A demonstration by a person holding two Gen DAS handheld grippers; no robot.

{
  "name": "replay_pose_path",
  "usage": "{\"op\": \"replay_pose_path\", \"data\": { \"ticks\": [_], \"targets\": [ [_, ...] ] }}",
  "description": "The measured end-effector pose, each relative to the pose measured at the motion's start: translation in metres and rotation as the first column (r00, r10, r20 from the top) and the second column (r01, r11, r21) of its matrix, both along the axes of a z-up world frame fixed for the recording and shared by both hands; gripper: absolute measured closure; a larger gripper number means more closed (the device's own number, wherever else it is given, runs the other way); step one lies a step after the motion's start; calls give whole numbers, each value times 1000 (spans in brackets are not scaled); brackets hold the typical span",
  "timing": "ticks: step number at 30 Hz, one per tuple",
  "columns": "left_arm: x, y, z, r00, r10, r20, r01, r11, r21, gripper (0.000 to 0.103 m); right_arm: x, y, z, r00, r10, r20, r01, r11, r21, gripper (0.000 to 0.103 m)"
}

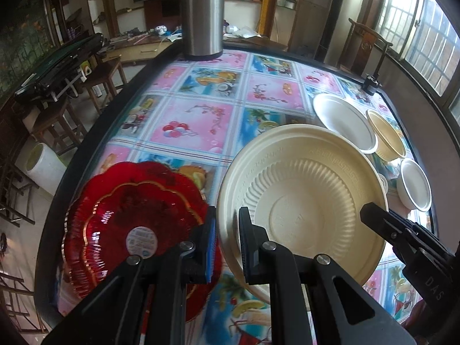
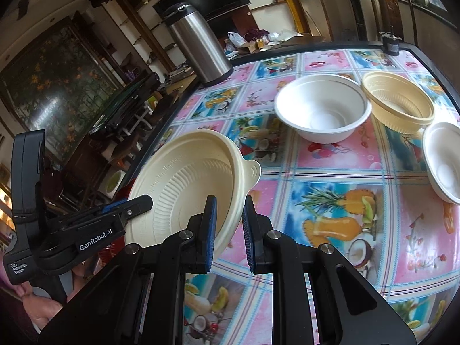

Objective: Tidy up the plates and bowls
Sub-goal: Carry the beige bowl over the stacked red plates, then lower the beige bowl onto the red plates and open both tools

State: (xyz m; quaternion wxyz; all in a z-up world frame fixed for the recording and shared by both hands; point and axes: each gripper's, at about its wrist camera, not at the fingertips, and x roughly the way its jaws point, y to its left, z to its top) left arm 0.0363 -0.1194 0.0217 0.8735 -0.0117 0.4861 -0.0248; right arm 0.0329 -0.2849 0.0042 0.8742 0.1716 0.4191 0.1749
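Both claws grip the same cream ribbed plate [image 1: 302, 201], one on each side of its rim, and it hangs tilted in the air above the table. The left gripper [image 1: 227, 244] is clamped on the plate's near-left rim, with the dish spreading ahead and to the right of its fingers. The right gripper [image 2: 228, 230] pinches the opposite edge, so from there the plate lies ahead and to the left, its small tab handle pointing away toward the table's middle.

What the next move likely turns on is the red scalloped glass plates [image 1: 135, 224]: they sit stacked on the table just to the left of the left gripper and below the held plate, touching nothing else. The left hand is the nearer of the two to that stack. The bowls lie the other way, ahead and right of the right gripper: a white bowl [image 2: 322, 109], a cream ribbed bowl [image 2: 398, 102] just beside it, and a second white bowl [image 2: 444, 161] nearer the table edge.

The table [image 1: 184, 109] wears a glossy cloth printed with fruit and drinks. A steel thermos [image 1: 201, 14] stands at the far edge; beyond it are wooden shelving, stools and a barred window.
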Motion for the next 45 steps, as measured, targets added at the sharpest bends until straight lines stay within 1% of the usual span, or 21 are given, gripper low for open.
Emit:
{"op": "replay_pose_path", "data": {
  "ticks": [5, 8, 15, 19, 22, 25, 27, 35, 38, 40, 41, 42, 43, 44, 45],
  "targets": [
    [-12, 27, 8, 999, 40, 26, -41, 999, 15, 90, 1, 28, 2, 999, 51, 4, -51, 999, 13, 86],
    [-17, 46, 9, 996, 77, 34, -78, 997, 24, 90, 6, 46, -3, 997, 82, -7, -82, 996, 32, 86],
    [-20, 83, -6, 987, 160, 18, -161, 984, 76, 90, 16, 98, -17, 988, 148, -36, -148, 989, 0, 86],
    [-20, 97, -20, 981, 192, -7, -191, 978, 82, 90, 22, 120, -29, 983, 173, -61, -174, 985, -17, 86],
    [-17, 103, -30, 978, 205, -28, -202, 975, 89, 90, 26, 126, -37, 981, 180, -79, -182, 983, -23, 86],
    [-16, 106, -36, 976, 217, -23, -213, 970, 115, 90, 29, 133, -43, 976, 194, -95, -198, 980, -28, 86],
    [-17, 110, -39, 975, 223, -25, -218, 968, 120, 90, 30, 139, -46, 974, 202, -99, -208, 977, -49, 86],
    [-17, 121, -55, 969, 240, -58, -232, 966, 113, 90, 31, 152, -57, 968, 218, -123, -229, 969, -89, 85],
    [-18, 123, -57, 967, 249, -47, -243, 964, 109, 89, 32, 151, -61, 965, 217, -144, -229, 971, -68, 84],
    [-18, 124, -57, 967, 255, -29, -250, 962, 109, 88, 30, 150, -59, 967, 216, -135, -227, 972, -67, 82],
    [-17, 125, -57, 967, 255, -23, -251, 962, 107, 87, 29, 150, -57, 968, 215, -128, -226, 971, -73, 81],
    [-15, 126, -57, 966, 257, -23, -253, 961, 108, 84, 28, 150, -55, 968, 217, -122, -227, 971, -77, 78],
    [-15, 127, -57, 965, 260, -19, -256, 960, 112, 76, 27, 150, -53, 969, 219, -117, -228, 971, -74, 75],
    [-15, 128, -56, 965, 263, -11, -260, 959, 111, 67, 25, 148, -51, 969, 220, -110, -227, 972, -62, 71],
    [-17, 129, -53, 963, 269, 6, -268, 957, 107, 61, 24, 146, -48, 971, 213, -106, -220, 974, -59, 67]
  ]
}}
